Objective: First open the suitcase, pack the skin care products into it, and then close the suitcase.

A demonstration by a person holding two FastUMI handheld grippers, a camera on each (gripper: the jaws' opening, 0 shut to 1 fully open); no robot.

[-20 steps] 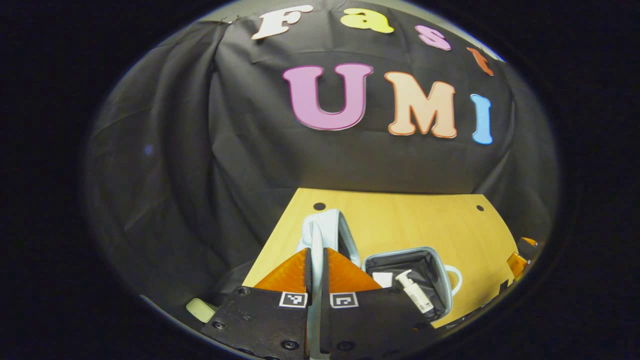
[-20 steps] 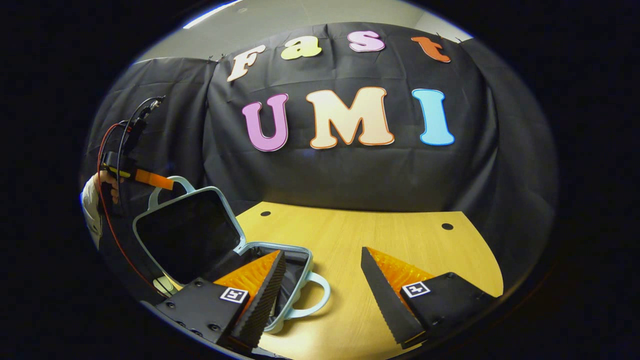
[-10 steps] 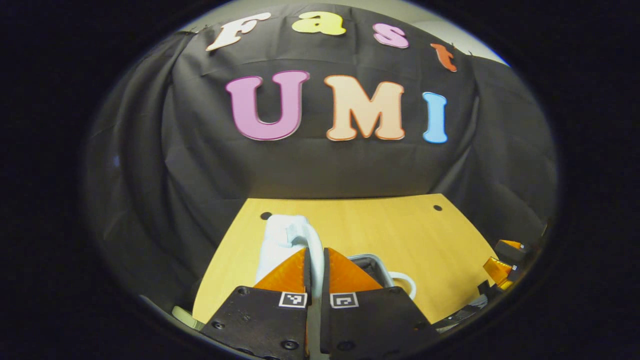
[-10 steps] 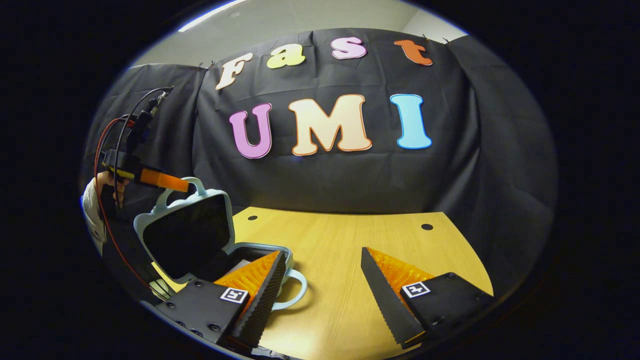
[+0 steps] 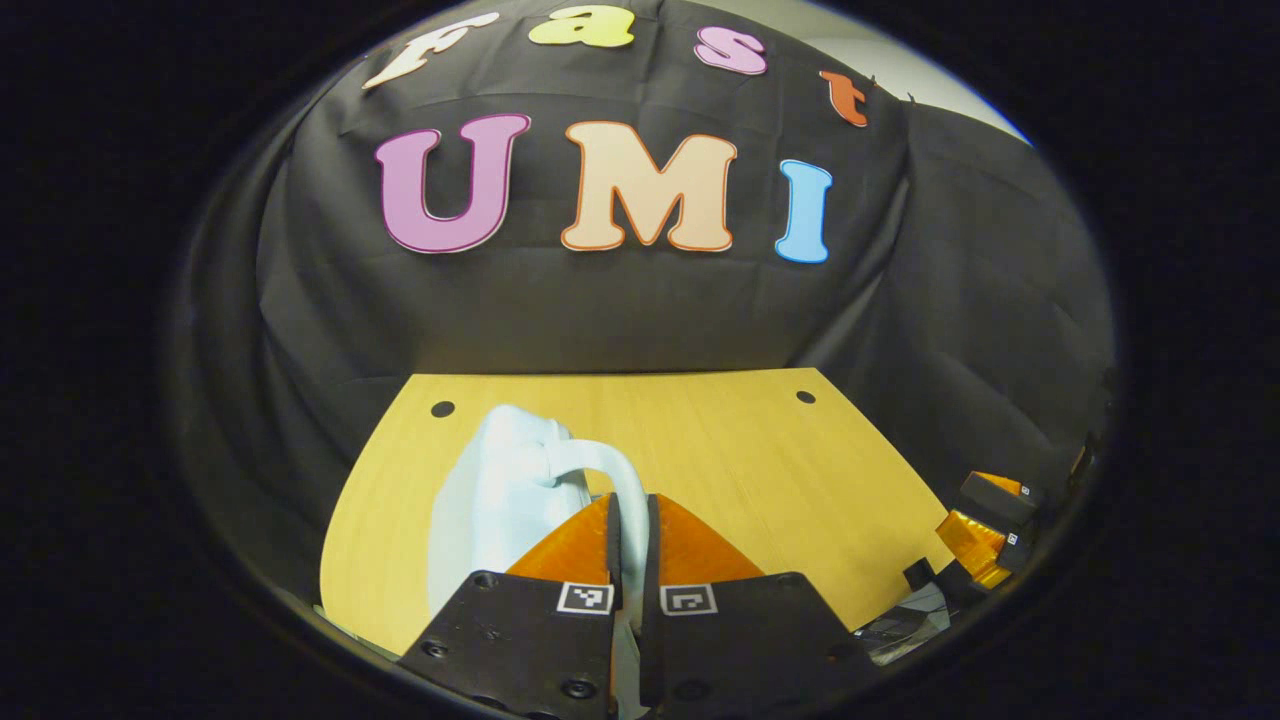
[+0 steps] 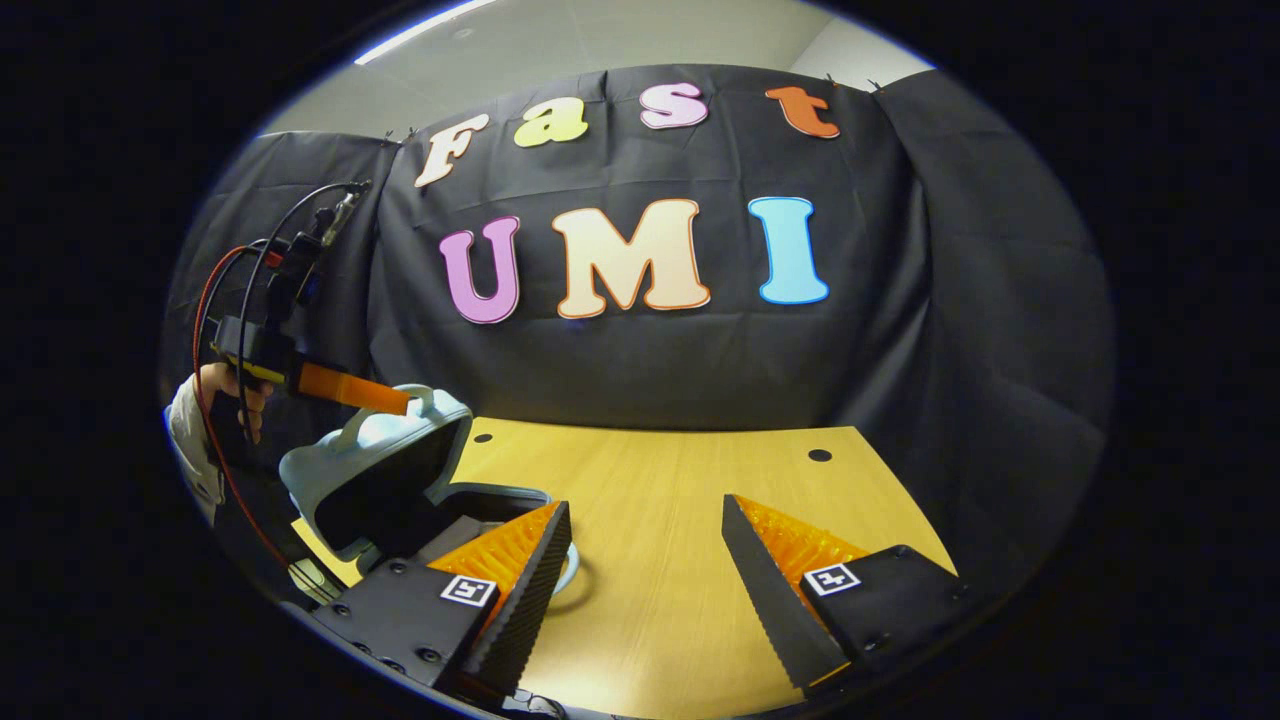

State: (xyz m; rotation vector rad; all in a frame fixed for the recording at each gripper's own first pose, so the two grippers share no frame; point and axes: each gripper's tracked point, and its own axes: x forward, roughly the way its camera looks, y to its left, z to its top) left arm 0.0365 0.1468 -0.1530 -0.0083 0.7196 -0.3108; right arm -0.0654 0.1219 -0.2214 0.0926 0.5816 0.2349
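The pale blue suitcase lies at the left of the wooden table [image 6: 680, 480]. Its lid [image 6: 370, 450] leans well over the base [image 6: 500, 495], leaving a dark wedge-shaped gap. My left gripper [image 6: 400, 400] is shut on the lid's handle [image 5: 600, 462], which runs down between its fingers. In the left gripper view the lid's outer shell [image 5: 490, 490] lies just ahead of that gripper [image 5: 630, 500]. My right gripper [image 6: 645, 520] stands open above the table to the right of the suitcase, nothing between its fingers. The suitcase's inside is hidden.
The base's own loop handle [image 6: 570, 570] pokes out beside my right gripper's left finger. A hand [image 6: 215, 390] with trailing cables holds the left gripper. My right gripper [image 5: 985, 530] also appears at the far right of the table. Two holes mark the table's back edge.
My left gripper has swung the lid down from nearly upright to low over the base. The pump bottle and lining inside have gone out of sight. The right gripper stayed open.
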